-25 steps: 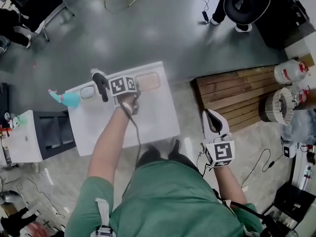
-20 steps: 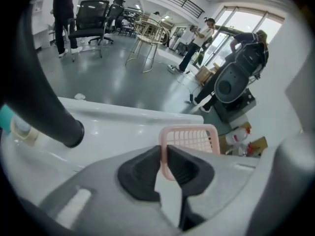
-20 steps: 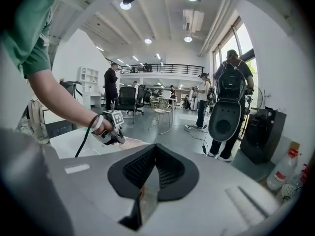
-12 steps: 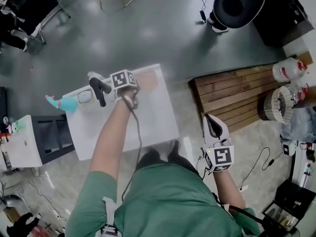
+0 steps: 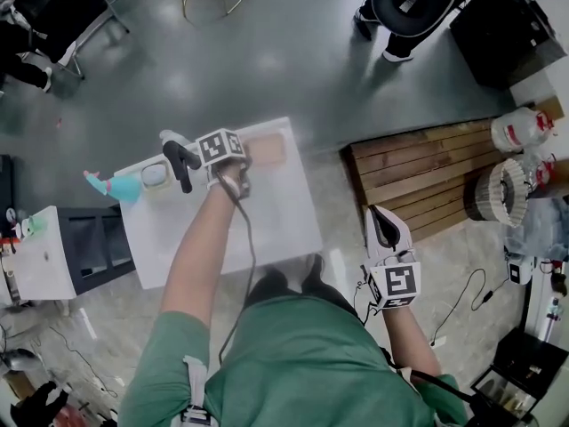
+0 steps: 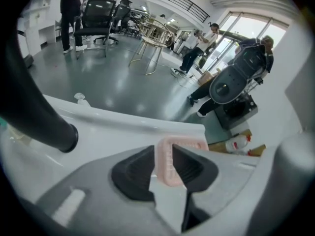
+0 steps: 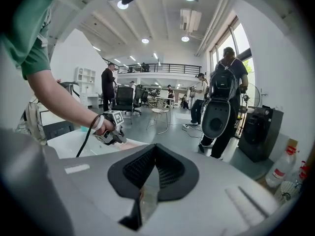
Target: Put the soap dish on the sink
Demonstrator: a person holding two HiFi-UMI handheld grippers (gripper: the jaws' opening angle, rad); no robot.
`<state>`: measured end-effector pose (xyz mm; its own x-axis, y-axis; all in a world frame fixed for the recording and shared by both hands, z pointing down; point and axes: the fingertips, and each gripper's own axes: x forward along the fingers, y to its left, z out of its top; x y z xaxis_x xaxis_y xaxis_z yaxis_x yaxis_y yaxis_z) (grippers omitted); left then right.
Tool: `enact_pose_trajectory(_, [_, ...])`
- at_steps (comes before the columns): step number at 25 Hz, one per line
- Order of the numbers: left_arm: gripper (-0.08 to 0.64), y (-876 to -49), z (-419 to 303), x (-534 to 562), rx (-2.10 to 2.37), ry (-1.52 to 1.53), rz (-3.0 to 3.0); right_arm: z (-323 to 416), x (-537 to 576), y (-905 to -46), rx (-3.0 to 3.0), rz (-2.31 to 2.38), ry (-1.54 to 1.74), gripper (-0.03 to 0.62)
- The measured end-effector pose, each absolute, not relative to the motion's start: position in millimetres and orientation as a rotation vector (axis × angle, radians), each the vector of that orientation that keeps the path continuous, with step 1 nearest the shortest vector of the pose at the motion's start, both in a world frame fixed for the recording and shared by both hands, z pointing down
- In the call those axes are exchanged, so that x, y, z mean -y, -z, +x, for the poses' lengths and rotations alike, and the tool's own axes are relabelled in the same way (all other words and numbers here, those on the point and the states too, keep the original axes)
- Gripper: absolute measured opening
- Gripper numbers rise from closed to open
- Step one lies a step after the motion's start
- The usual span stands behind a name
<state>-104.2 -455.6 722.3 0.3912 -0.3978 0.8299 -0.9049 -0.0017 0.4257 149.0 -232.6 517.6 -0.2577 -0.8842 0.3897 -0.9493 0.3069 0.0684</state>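
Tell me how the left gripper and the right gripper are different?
The left gripper has its fingers closed on the pink soap dish; the right gripper has its fingers closed on nothing. The left gripper reaches out over the white sink; the right gripper is held low beside the person's body, off the sink. Both are grey with black padded fingers.

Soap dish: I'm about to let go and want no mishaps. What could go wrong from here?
1. The soap dish is pinched by its near end in the left gripper, close to the far corner of the sink; a nudge on release might push it over that edge.
2. The black faucet stands just beside the gripper, so pulling back sideways could knock it.
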Motion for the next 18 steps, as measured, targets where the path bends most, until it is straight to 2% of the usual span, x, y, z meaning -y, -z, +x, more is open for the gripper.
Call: enact_pose_trajectory(18, [0.083,-557.1,-76.3,379.0,1.160,-0.342,2.025,127.5,232.8,-461.2,2.440,1.687,-0.224,0.002])
